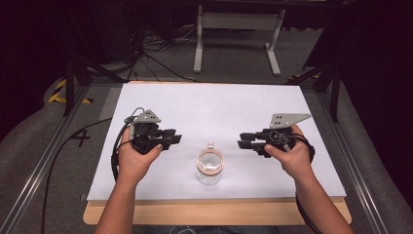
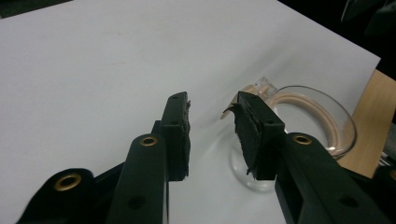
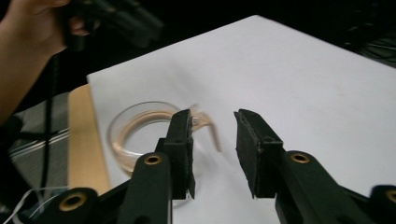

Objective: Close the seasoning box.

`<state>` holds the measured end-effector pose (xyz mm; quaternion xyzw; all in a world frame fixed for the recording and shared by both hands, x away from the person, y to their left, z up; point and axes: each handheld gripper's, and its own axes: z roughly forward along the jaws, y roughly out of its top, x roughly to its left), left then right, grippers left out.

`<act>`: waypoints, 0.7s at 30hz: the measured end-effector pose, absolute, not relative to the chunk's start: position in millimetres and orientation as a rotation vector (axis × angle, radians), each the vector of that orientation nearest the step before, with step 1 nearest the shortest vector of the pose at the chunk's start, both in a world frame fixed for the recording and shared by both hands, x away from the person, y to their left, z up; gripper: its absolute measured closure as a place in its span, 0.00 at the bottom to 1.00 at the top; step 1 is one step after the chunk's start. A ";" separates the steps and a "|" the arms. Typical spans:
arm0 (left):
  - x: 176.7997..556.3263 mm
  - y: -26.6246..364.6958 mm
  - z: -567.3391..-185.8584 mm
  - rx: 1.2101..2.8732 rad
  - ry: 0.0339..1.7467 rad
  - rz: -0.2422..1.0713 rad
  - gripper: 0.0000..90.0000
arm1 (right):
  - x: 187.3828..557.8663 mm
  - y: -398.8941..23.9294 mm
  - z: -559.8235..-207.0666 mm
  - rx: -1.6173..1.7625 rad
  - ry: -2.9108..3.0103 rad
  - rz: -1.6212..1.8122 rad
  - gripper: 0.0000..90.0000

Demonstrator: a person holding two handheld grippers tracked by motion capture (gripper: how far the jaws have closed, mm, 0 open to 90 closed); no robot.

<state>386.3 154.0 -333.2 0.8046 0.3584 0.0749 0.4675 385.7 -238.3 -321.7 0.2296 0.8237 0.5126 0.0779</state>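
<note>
A white-topped table [image 1: 214, 105] stands on grey carpet [image 1: 234, 58], with a white frame [image 1: 238, 22] in the dark behind.

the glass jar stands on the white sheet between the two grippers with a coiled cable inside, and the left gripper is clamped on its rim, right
Not quite: the left gripper is open and holds nothing, clear of the glass jar, as the high view shows. The jar does stand on the white sheet between it and the right gripper, with the coiled cable inside.
</note>
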 end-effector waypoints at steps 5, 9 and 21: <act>388.6 161.7 -336.0 1.957 0.894 0.193 0.69 | 399.6 -265.5 -322.1 0.811 2.337 1.515 0.66; 393.3 166.7 -343.1 1.944 0.924 0.195 0.67 | 408.9 -287.1 -327.1 0.906 2.264 1.467 0.62; 418.7 180.7 -380.6 1.943 0.960 0.220 0.59 | 447.6 -343.0 -379.6 1.142 2.226 1.156 0.52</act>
